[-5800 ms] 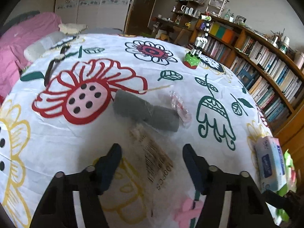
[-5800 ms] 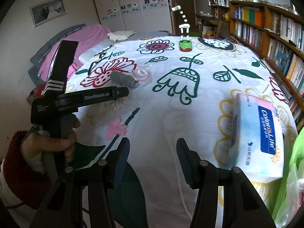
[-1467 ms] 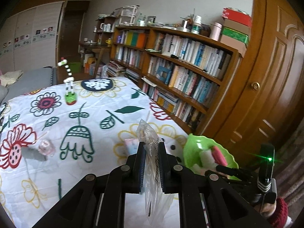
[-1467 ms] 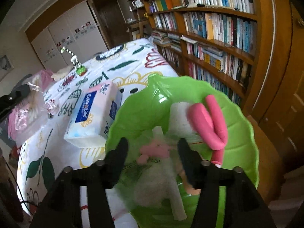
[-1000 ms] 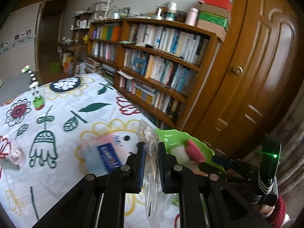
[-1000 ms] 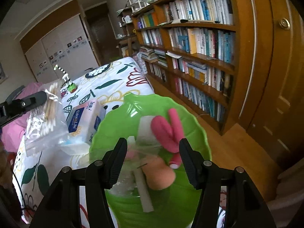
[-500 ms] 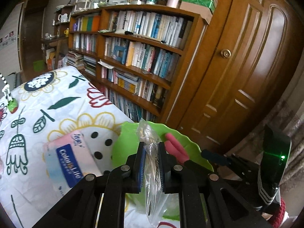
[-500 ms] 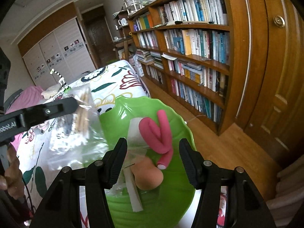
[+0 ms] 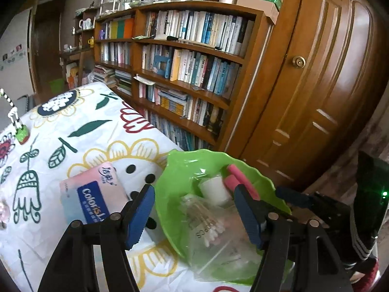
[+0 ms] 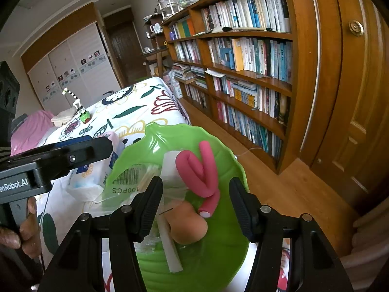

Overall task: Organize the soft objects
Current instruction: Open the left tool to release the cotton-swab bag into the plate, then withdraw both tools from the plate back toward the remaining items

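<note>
The left gripper (image 9: 195, 213) is seen with its jaws opening and standing wide apart; nothing is pressed by the 2 blue pads (image 9: 139, 215). Between and beyond them, a clear bag of cotton swabs (image 9: 211, 228) is lying in the green bowl (image 9: 180, 170), with its lower end draped over the bowl's near rim at 6 o'clock. The right gripper (image 10: 195, 205) is held with its jaws apart above the same bowl, and no object is gripped by it. In the right wrist view, a peach-coloured soft lump (image 10: 188, 223) is seen directly ahead of those jaws, a bent pink foam tube (image 10: 201, 168) at 12 o'clock from it, and a white strip (image 10: 170, 248) at 7 o'clock. A white block (image 9: 214, 189) is seen beside the pink tube in the left wrist view. At 9 o'clock from the bowl, a tissue pack (image 9: 93, 199) is lying on the flowered sheet (image 9: 80, 131). A bookshelf (image 9: 194, 73) is seen beyond, with a wooden door (image 9: 328, 97) at 3 o'clock.
</note>
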Demonstrator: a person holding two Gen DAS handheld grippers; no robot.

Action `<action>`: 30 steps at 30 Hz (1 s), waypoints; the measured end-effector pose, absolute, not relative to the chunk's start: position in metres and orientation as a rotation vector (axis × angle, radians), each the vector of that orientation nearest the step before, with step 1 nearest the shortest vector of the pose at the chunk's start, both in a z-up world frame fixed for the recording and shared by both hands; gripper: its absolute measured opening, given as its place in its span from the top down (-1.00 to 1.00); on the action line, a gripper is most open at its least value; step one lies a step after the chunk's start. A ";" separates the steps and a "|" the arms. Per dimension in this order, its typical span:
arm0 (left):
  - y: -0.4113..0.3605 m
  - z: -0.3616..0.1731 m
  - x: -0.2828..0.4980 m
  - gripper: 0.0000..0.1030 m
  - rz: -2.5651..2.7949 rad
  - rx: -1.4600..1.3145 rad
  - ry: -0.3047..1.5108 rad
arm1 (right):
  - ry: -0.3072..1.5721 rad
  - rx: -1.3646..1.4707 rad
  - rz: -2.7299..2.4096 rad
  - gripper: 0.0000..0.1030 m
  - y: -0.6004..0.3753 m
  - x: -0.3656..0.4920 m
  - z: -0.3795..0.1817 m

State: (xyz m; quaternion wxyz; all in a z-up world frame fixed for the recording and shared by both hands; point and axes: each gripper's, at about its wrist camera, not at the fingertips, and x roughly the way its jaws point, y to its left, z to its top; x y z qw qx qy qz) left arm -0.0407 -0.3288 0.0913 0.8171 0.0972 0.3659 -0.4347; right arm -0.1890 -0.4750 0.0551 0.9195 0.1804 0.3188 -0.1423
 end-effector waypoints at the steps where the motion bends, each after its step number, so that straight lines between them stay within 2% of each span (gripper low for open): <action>1: -0.328 0.091 -0.041 -0.43 -0.920 0.212 0.775 | 0.656 0.372 -0.293 -0.13 -0.475 -0.189 0.055; 16: -0.312 0.097 -0.037 -0.71 -0.820 0.256 0.692 | 0.654 0.371 -0.290 -0.13 -0.471 -0.188 0.056; 30: -0.276 0.097 -0.018 -0.79 -0.732 0.204 0.681 | 0.662 0.340 -0.273 -0.13 -0.447 -0.165 0.066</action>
